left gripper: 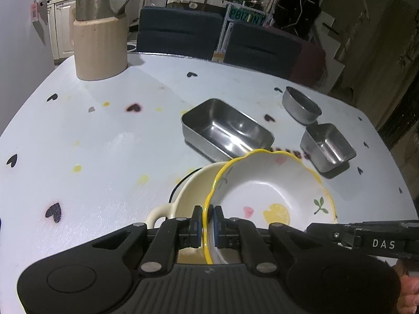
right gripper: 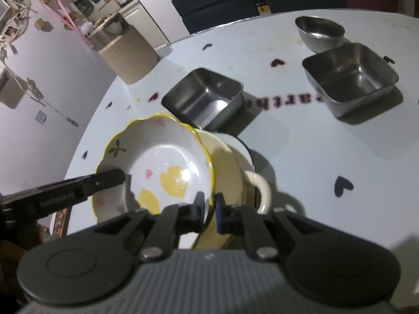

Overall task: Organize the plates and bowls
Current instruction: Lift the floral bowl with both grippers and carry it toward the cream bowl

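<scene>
A white scalloped bowl (left gripper: pixel 267 191) (right gripper: pixel 162 157) with a yellow rim and lemon prints is held from both sides. My left gripper (left gripper: pixel 208 216) is shut on its near rim in the left wrist view. In the right wrist view my right gripper (right gripper: pixel 208 206) is shut on the opposite rim. The bowl sits tilted over a cream dish with a loop handle (left gripper: pixel 188 193) (right gripper: pixel 230 162), which lies on a white plate with a dark edge (right gripper: pixel 244 149). I cannot tell whether the bowl touches the cream dish. Each view shows the other gripper's fingers (left gripper: pixel 340 233) (right gripper: pixel 104 179) at the bowl's side.
Three steel containers stand beyond the stack: a rectangular one (left gripper: pixel 227 128) (right gripper: pixel 204 96), a small square one (left gripper: pixel 327 146) (right gripper: pixel 351 78) and a round one (left gripper: pixel 301 104) (right gripper: pixel 319 32). A beige crock holding a steel pot (left gripper: pixel 100 44) (right gripper: pixel 128 60) is at the far left. Dark chairs (left gripper: pixel 180 31) line the table's far edge.
</scene>
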`<control>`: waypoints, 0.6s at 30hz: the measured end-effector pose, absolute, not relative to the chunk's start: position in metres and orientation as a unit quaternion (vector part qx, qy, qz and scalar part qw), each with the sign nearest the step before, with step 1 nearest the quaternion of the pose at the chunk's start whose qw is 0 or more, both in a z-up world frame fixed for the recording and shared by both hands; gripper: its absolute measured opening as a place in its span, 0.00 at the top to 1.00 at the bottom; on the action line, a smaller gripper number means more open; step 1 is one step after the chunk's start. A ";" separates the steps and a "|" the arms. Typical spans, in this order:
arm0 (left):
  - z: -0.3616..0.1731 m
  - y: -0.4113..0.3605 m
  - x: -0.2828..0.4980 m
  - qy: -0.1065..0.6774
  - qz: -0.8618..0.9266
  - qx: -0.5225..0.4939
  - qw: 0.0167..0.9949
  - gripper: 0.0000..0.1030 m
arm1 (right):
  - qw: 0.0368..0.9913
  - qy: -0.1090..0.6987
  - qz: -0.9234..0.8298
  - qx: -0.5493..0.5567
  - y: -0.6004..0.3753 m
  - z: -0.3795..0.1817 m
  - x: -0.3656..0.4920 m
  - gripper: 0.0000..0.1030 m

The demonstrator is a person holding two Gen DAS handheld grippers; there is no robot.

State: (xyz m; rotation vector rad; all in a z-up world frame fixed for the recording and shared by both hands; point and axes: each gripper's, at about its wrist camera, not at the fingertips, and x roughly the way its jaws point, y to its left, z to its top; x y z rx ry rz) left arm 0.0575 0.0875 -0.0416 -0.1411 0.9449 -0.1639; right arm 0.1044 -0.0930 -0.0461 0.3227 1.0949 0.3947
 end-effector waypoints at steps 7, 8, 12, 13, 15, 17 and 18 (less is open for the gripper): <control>-0.049 0.083 0.060 0.468 -0.077 -0.049 0.879 0.90 | 0.821 0.525 0.175 0.139 -0.090 -0.049 0.106 0.90; -0.050 0.083 0.060 0.470 -0.076 -0.048 0.878 0.90 | 0.821 0.526 0.174 0.138 -0.089 -0.050 0.106 0.90; -0.055 0.082 0.062 0.479 -0.071 -0.045 0.874 0.89 | 0.820 0.529 0.173 0.132 -0.087 -0.050 0.107 0.90; -0.056 0.082 0.063 0.481 -0.070 -0.045 0.873 0.88 | 0.821 0.529 0.173 0.131 -0.086 -0.051 0.107 0.90; -0.059 0.081 0.064 0.485 -0.069 -0.042 0.871 0.88 | 0.821 0.529 0.173 0.128 -0.086 -0.051 0.107 0.90; -0.061 0.080 0.065 0.488 -0.069 -0.037 0.869 0.87 | 0.821 0.530 0.172 0.124 -0.086 -0.052 0.107 0.90; -0.062 0.079 0.065 0.489 -0.069 -0.035 0.869 0.87 | 0.821 0.530 0.171 0.122 -0.086 -0.052 0.107 0.90</control>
